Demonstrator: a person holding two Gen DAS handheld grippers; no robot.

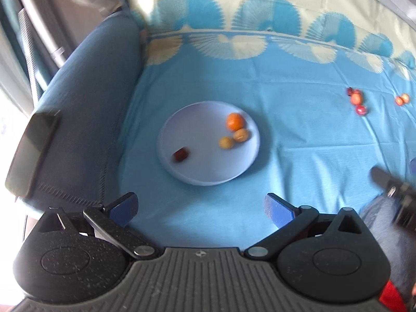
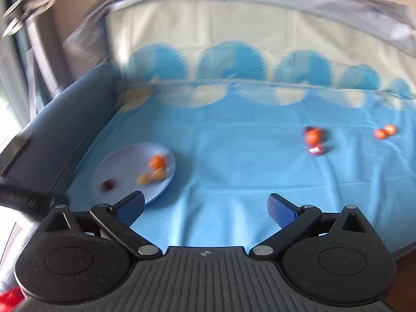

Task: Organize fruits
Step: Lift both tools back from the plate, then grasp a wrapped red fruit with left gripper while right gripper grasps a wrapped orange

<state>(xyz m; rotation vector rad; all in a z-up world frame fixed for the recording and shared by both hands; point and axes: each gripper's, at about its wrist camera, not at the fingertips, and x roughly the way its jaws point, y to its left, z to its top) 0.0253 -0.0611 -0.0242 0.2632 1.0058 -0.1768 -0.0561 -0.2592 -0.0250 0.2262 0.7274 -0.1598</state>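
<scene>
Fingers of both the left gripper (image 1: 200,209) and right gripper (image 2: 205,209) stand wide, empty above the blue cloth (image 1: 299,135). The plate (image 1: 202,171) holds four fruits; loose red fruits (image 2: 313,140) lie well apart, so approach slowly and centre one before closing.

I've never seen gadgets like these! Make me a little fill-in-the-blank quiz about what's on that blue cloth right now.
1. The plate holds ____ pieces of fruit.
2. The largest fruit on the plate, an orange one, touches ____ of the smaller yellowish fruits.
3. The left hand-held gripper and the right hand-held gripper both hold ____.
4. The red fruits off the plate lie on the ____.

Missing words: four; one; nothing; cloth
</scene>
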